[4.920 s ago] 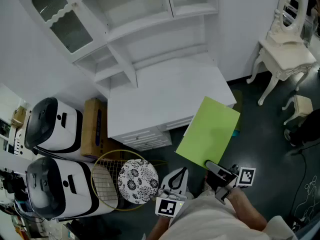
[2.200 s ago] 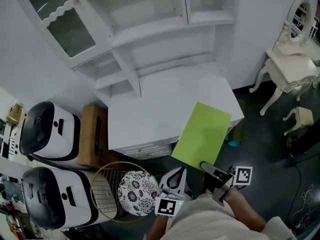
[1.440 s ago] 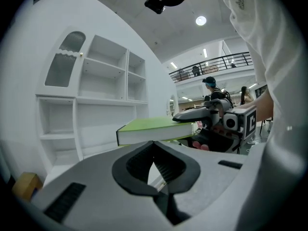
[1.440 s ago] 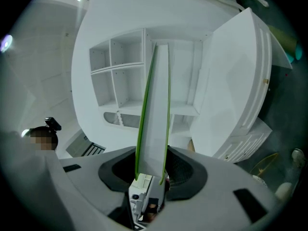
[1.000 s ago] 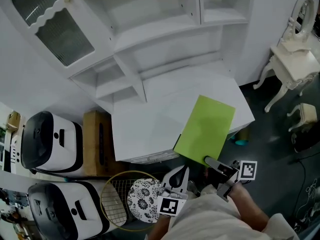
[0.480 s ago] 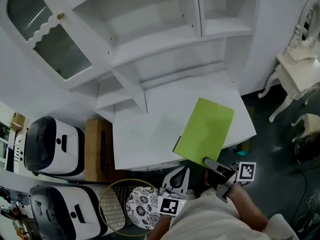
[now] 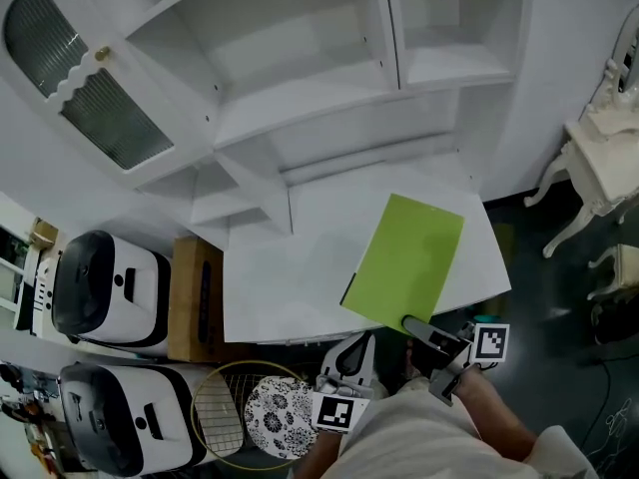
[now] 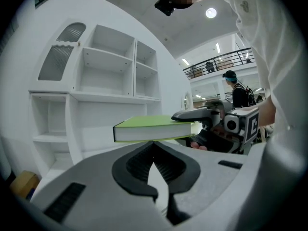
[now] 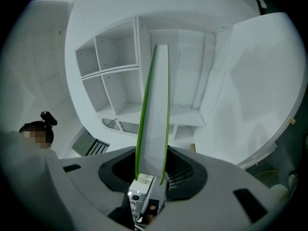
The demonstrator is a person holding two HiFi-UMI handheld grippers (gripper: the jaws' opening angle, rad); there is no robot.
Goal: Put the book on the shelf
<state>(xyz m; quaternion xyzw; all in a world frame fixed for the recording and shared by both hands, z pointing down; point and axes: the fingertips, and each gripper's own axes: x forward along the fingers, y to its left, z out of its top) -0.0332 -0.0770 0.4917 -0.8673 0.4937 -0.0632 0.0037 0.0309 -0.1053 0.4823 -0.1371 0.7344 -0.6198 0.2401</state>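
Ok, R gripper (image 9: 151, 171) is clamped on the green book (image 9: 155, 114) at its near short edge, one jaw on each cover; its own cam sees the book edge-on, page block facing the lens. L gripper (image 8: 154, 144) has jaws together, not on anything, and sits just left of the R gripper, close to the person's body in head view. L gripper view shows the book flat and level in the air, stuck out from the R gripper toward the shelf unit (image 7: 300, 88). In head view the book hangs over the right-front part of the white countertop (image 7: 280, 267), far end pointing at the shelves, well short of any bay. Shelf unit rises behind the countertop: two wide bays on the left, narrower bays on the right, small cubbies low left. Glazed door (image 7: 85, 93) w/ wavy trim stands swung open at upper left. Left of the cabinet: cardboard box (image 7: 192, 297), then two white/black appliances (image 7: 105, 292). Wire basket (image 7: 225, 417) w/ patterned plate (image 7: 278, 417) on the floor near the L gripper. White dressing table (image 7: 609, 138) at far right.
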